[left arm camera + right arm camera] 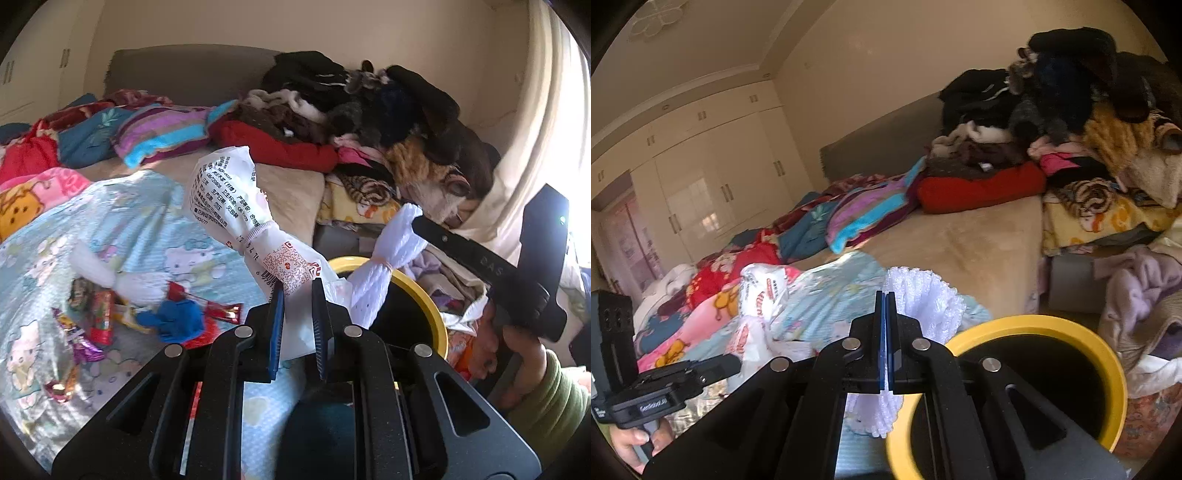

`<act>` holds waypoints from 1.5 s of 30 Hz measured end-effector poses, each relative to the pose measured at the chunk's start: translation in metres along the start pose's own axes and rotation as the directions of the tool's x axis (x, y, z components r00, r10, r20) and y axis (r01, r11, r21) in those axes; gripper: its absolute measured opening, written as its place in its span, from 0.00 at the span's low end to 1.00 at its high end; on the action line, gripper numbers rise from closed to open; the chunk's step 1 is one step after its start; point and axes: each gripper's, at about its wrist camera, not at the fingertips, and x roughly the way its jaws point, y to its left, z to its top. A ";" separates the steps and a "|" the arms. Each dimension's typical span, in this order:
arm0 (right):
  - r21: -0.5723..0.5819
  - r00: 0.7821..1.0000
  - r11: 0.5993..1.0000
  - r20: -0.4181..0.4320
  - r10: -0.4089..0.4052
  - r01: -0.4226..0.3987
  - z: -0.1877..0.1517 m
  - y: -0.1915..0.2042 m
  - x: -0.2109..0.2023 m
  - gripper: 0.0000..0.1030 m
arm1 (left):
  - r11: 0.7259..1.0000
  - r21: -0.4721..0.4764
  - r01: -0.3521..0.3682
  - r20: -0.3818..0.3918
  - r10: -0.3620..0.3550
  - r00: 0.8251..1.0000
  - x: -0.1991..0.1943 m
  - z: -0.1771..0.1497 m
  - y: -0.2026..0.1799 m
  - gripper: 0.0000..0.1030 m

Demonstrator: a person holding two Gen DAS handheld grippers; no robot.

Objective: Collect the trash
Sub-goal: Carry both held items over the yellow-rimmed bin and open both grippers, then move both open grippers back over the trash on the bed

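Two hand-held grippers carry trash above a yellow-rimmed bin beside a cluttered bed.

In the left wrist view, the left gripper, low in the centre, is clamped on a crumpled white plastic wrapper with black print and a red code square, which rises toward the upper middle. To its right, the right gripper pinches a white foam net sleeve tied with a pink band over the round black bin with a yellow rim. In the right wrist view, those jaws are tightly clenched on the sleeve, just left of the bin at lower right. At the lower left of the left view, loose red and purple candy wrappers and a blue crumpled scrap lie on the pale blue cartoon-print bedsheet. A heap of dark and coloured clothes fills the upper right.
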 end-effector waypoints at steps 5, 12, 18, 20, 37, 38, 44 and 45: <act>0.029 0.998 0.998 0.004 -0.061 0.061 0.002 -0.026 -0.007 0.01 | 0.999 0.029 0.028 -0.025 -0.027 0.999 0.013 -0.003 -0.019 0.09; 0.060 0.992 0.991 0.002 -0.123 0.123 0.003 -0.057 -0.014 0.01 | 0.995 0.072 0.065 -0.071 -0.060 0.996 0.033 -0.010 -0.042 0.09; 0.049 0.982 0.981 -0.011 -0.188 0.188 -0.001 -0.074 -0.016 0.01 | 0.991 0.097 0.090 -0.110 -0.079 0.991 0.050 -0.015 -0.056 0.09; 0.048 0.979 0.978 -0.015 -0.204 0.205 -0.002 -0.079 -0.016 0.01 | 0.990 0.103 0.097 -0.119 -0.085 0.989 0.054 -0.016 -0.061 0.09; 0.129 0.972 0.967 -0.114 -0.205 0.219 -0.019 -0.114 -0.002 0.38 | 0.998 0.025 0.065 -0.143 -0.061 0.988 0.080 -0.032 -0.051 0.82; 0.127 0.973 0.968 -0.117 -0.200 0.215 -0.020 -0.112 -0.001 0.38 | 0.998 0.022 0.055 -0.136 -0.051 0.989 0.078 -0.032 -0.048 0.86; 0.084 0.972 0.975 -0.131 -0.193 0.205 -0.022 -0.099 0.005 0.46 | 0.999 -0.006 0.031 -0.095 -0.032 0.995 0.063 -0.029 -0.038 0.89; 0.080 0.972 0.975 -0.132 -0.195 0.207 -0.021 -0.097 0.005 0.47 | 1.000 -0.008 0.027 -0.087 -0.027 0.996 0.061 -0.027 -0.036 0.89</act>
